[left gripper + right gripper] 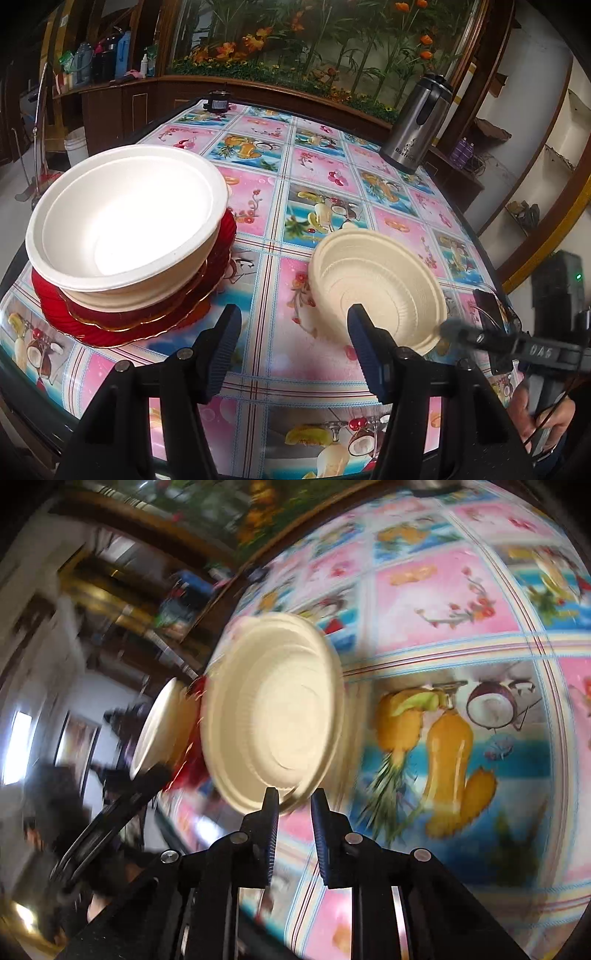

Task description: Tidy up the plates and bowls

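A cream ribbed bowl [376, 288] hangs tilted over the table's right side, its inside turned toward my left wrist camera. My right gripper [454, 330] grips its near right rim. In the right wrist view that rim of the cream ribbed bowl [273, 716] sits between the narrow jaws of my right gripper [295, 801], which is shut on it. At the left stands a stack: a smooth white bowl [125, 221] on a cream dish, on red plates [122, 325]. My left gripper [293, 347] is open and empty, low over the cloth between stack and bowl.
The table [321, 155] wears a pink and blue fruit-print cloth. A steel thermos jug [417, 125] stands at the far right edge and a small black object [216, 101] at the far edge. A person's hand [543, 417] holds the right gripper's handle.
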A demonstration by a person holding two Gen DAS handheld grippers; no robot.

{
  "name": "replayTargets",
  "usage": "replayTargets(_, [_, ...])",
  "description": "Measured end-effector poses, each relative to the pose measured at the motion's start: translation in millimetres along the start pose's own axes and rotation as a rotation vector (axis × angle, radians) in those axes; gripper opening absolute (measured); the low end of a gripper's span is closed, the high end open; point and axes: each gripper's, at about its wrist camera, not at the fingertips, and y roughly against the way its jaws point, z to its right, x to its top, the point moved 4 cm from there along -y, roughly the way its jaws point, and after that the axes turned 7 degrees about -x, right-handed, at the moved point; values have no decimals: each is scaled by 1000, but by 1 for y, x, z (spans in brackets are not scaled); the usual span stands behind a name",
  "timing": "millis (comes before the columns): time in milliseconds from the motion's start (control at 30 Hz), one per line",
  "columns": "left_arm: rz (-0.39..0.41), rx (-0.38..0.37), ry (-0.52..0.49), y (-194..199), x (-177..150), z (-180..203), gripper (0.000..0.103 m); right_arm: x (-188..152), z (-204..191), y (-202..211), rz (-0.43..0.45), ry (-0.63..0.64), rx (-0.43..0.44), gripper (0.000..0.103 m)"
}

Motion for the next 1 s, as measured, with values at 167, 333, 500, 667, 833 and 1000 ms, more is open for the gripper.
replayTargets(167, [-7,-8,-8,-1,0,5,59,31,18,28,126,-11,-79,38])
replayTargets(333, [-53,-40,-9,-13,-6,12,60,52,38,18,158,-40,-115,39])
replayTargets(500, [-111,-65,-23,-32,-14,20,60,45,32,3,123,-43,-42,34])
replayTargets(667, [-118,-39,-15,-40,-12,14,60,6,4,6,52,-8,-5,25])
replayTargets(833, [-88,-24,-7,-30,-9,5,61,-28,-34,11,-63,160,100,26])
replayTargets(1000, [-77,-23,4,-21,-11,0,66,15,-16,31,101,158,-22,26])
